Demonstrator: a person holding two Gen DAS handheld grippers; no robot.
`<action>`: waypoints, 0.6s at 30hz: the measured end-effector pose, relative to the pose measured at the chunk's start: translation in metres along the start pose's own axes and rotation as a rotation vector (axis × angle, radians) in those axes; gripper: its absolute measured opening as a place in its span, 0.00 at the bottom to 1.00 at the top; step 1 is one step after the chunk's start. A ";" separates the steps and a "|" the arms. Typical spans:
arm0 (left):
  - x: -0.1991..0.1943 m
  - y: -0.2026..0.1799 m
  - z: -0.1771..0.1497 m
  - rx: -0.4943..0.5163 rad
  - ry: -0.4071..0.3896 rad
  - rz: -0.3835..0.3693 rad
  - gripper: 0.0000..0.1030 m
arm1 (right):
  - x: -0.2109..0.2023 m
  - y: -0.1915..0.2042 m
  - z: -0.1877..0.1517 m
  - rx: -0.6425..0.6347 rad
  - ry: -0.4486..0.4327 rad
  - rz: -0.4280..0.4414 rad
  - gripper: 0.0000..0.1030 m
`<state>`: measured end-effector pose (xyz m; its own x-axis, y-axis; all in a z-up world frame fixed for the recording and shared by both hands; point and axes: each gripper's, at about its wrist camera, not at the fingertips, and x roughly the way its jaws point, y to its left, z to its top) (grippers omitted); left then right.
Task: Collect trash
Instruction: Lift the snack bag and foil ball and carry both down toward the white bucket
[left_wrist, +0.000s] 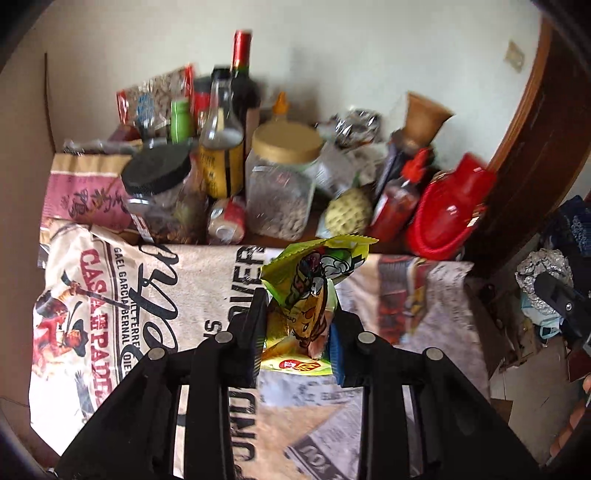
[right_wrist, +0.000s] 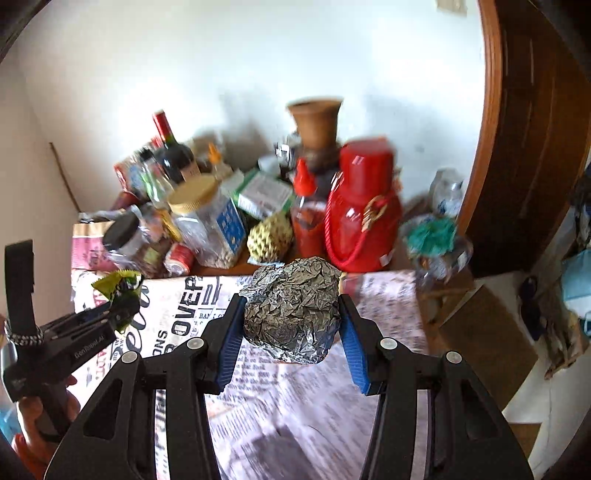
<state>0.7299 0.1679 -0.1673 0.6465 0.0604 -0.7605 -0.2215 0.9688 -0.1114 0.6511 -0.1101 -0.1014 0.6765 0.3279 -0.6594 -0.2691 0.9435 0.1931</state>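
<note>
My left gripper (left_wrist: 299, 325) is shut on a crumpled yellow-green snack wrapper (left_wrist: 314, 284) and holds it above the printed tablecloth (left_wrist: 155, 280). My right gripper (right_wrist: 291, 317) is shut on a ball of crumpled aluminium foil (right_wrist: 291, 306), also lifted above the cloth. The right wrist view shows the left gripper (right_wrist: 122, 306) with the wrapper (right_wrist: 118, 282) at the far left. The left wrist view shows the foil ball (left_wrist: 543, 269) in the right gripper at the far right.
The back of the table is crowded: a wine bottle (left_wrist: 242, 81), a gold-lid jar (left_wrist: 280, 177), a black-lid jar (left_wrist: 159, 192), a red thermos (right_wrist: 362, 206), a clay vase (right_wrist: 317, 122), a sauce bottle (right_wrist: 304, 206). A dark wooden door frame (right_wrist: 517, 147) stands at the right.
</note>
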 end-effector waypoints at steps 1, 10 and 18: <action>-0.012 -0.006 -0.002 0.001 -0.018 0.001 0.28 | -0.007 -0.001 0.000 -0.007 -0.012 0.006 0.44; -0.125 -0.059 -0.047 -0.005 -0.159 -0.009 0.28 | -0.092 -0.013 -0.028 -0.089 -0.093 0.071 0.44; -0.190 -0.073 -0.076 0.023 -0.233 -0.039 0.28 | -0.149 -0.008 -0.051 -0.086 -0.165 0.083 0.45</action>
<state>0.5677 0.0674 -0.0635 0.8059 0.0742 -0.5874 -0.1779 0.9766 -0.1207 0.5175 -0.1688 -0.0424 0.7508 0.4143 -0.5144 -0.3813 0.9078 0.1746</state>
